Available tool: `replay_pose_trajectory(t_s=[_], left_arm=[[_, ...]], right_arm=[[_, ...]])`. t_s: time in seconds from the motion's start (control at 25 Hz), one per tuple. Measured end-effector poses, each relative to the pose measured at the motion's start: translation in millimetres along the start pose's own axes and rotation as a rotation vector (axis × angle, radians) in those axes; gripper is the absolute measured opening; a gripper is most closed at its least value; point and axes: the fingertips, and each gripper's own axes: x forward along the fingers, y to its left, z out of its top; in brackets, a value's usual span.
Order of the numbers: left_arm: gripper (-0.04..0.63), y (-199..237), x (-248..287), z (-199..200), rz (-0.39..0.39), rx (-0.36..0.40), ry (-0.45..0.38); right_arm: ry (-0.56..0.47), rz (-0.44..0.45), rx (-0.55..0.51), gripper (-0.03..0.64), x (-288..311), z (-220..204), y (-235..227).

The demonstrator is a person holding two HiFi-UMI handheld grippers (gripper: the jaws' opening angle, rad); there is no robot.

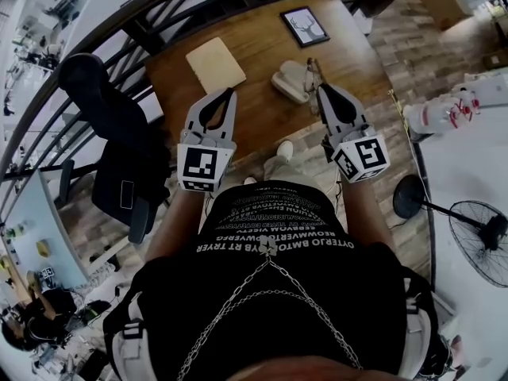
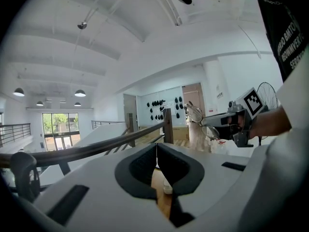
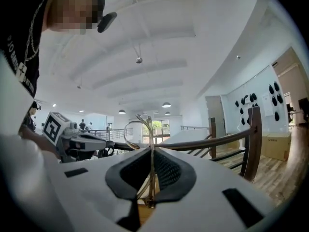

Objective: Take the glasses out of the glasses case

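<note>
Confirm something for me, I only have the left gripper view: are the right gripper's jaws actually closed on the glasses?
Observer: Yes. The right gripper view shows the right gripper shut on the glasses, with the thin gold frame pinched between its pads.
Operator: Where's the case?
Observer: In the head view the glasses case lies open on the wooden table, just left of that gripper's tips.
Operator: Anything else on the table?
Observer: A pale board and a framed picture, both apart from the case.

Head view steeply down over left gripper [image 1: 229, 94], right gripper [image 1: 323, 90] and table [image 1: 262, 82], gripper views roughly level, sharing railing [image 2: 96, 148].
</note>
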Motion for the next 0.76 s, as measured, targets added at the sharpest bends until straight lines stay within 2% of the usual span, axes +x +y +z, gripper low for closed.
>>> replay_pose_trajectory(t_s=[0.16, 0.32, 0.52, 0.76], left_arm=[[0.029, -4, -6, 0, -0.004, -0.004, -0.002], [0.029, -2, -6, 0, 0.004, -0.025, -0.009], [0.029, -7, -2, -2, -0.002, -0.030, -0.008], [0.029, -18, 18, -12, -0.025, -0.048, 0.017]], right_arm=[[-0.014, -0.016, -0.013, 0.026, -9, 9, 0], [0.014, -0.018, -0.069, 0.026, -11, 8, 2], [0.026, -0.011, -0.006, 0.026, -11, -8, -1], [0.075, -0.010, 0.003, 0.026, -2, -31, -15]])
